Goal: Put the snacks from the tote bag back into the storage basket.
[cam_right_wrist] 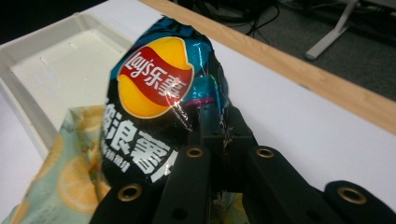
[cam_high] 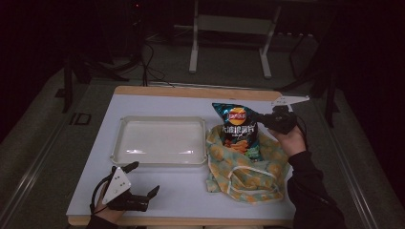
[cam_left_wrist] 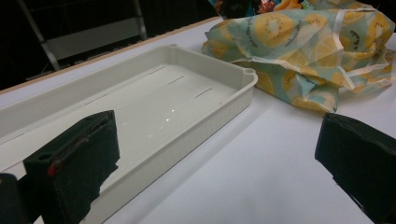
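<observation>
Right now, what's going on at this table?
A person works with two handheld grippers. The right gripper is shut on the teal Lay's chip bag, holding it upright at the mouth of the lemon-print fabric bag; its lower end sits inside the fabric. The left gripper rests open near the front table edge, holding nothing. The shallow white plastic tray beside the fabric bag is empty.

Bare white surface (cam_high: pixel 176 191) is lying open along the near edge, beside the left gripper (cam_high: pixel 143 179). The white tray (cam_high: pixel 160 141) is blocking the middle, the patterned cloth bag (cam_high: pixel 248 174) and chip bag (cam_high: pixel 236 129) crowding just right of it.
</observation>
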